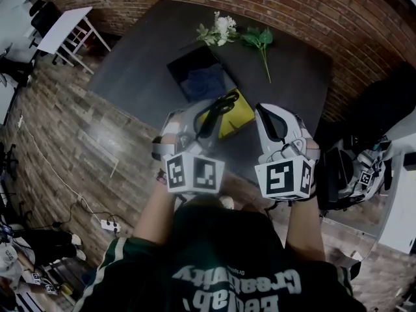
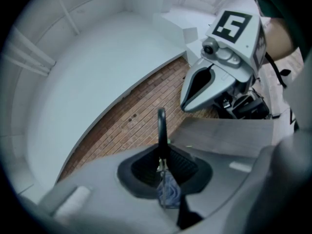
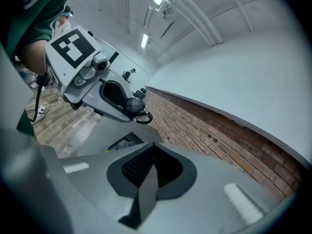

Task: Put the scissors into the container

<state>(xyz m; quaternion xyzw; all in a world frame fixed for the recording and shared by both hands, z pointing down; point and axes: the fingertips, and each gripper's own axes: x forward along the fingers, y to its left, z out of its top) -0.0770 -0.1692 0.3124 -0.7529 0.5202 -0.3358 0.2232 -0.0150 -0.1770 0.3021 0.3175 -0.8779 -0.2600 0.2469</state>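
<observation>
My left gripper (image 1: 216, 116) is shut on the scissors (image 1: 225, 102), whose black handle loops stick out past its tips. In the left gripper view one black loop (image 2: 161, 126) stands up between the closed jaws (image 2: 163, 168). My right gripper (image 1: 264, 112) hangs beside it on the right, shut with nothing in it; in its own view the pads (image 3: 152, 165) meet. Both hover over the near edge of the dark table (image 1: 136, 64). A dark open container (image 1: 179, 71) with blue cloth inside sits on the table just beyond the left gripper.
A flat yellow object (image 1: 240, 112) lies under the scissors at the container's near right. White flowers (image 1: 222, 28) and a green sprig (image 1: 260, 41) lie at the table's far side. A brick wall (image 1: 312, 5) stands behind, with equipment (image 1: 354, 171) on the floor at right.
</observation>
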